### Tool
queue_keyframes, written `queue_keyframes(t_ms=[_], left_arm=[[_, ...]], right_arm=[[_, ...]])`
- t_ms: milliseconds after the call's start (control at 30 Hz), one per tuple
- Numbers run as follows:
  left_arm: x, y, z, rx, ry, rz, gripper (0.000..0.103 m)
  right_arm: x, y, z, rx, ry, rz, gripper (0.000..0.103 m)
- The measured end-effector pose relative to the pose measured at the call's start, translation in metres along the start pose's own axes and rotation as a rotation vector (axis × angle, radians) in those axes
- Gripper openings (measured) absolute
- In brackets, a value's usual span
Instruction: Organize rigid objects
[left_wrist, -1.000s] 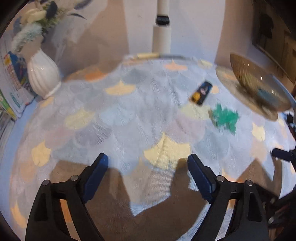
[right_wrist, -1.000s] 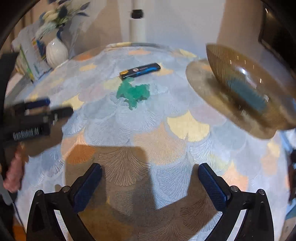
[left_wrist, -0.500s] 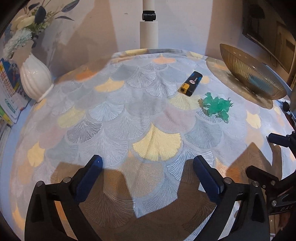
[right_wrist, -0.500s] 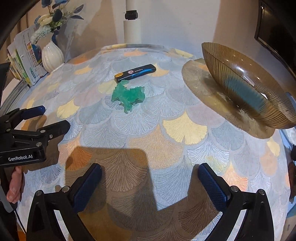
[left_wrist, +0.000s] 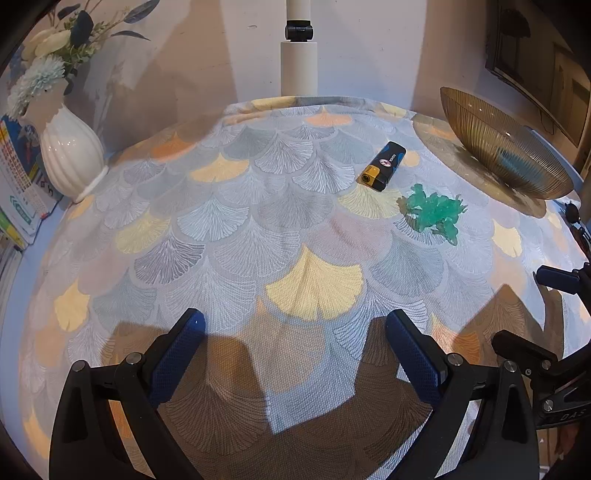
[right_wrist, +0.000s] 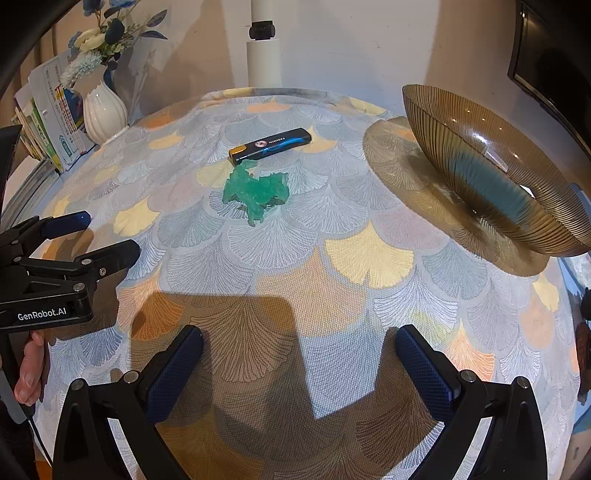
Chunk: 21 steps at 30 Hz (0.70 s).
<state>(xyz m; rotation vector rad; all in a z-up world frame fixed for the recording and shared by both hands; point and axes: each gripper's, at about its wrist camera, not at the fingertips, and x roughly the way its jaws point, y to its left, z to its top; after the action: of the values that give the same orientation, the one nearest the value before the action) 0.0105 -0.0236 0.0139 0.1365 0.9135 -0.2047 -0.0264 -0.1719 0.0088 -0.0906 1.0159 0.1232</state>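
Note:
A black lighter (left_wrist: 382, 166) (right_wrist: 271, 146) with a yellow end and blue print lies on the patterned tablecloth toward the far side. Just in front of it lies a translucent green plastic figure (left_wrist: 432, 212) (right_wrist: 256, 190). An amber ribbed glass bowl (left_wrist: 502, 147) (right_wrist: 480, 166) stands at the right. My left gripper (left_wrist: 293, 325) (right_wrist: 109, 234) hovers over the near left of the table, open and with nothing in it. My right gripper (right_wrist: 299, 338) (left_wrist: 524, 306) is also open with nothing between its fingers, well short of both objects.
A white vase (left_wrist: 70, 155) (right_wrist: 105, 110) with flowers stands at the far left beside stacked booklets (right_wrist: 55, 122). A white pole (left_wrist: 299, 62) rises behind the table's far edge. A hand (right_wrist: 31, 369) holds the left gripper's handle.
The left gripper's jaws have spread wider and its view has steadied from a blur. The right gripper, the lighter and the green figure have stayed put.

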Motion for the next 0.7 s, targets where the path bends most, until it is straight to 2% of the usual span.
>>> queue_keyframes(t_ms=[700], left_arm=[[0.0013,0.0015,0.0002,-0.008,0.004,-0.009,0.1]], right_arm=[[-0.0008,-0.0022,-0.0008,0.01,-0.005,0.004,0.103]])
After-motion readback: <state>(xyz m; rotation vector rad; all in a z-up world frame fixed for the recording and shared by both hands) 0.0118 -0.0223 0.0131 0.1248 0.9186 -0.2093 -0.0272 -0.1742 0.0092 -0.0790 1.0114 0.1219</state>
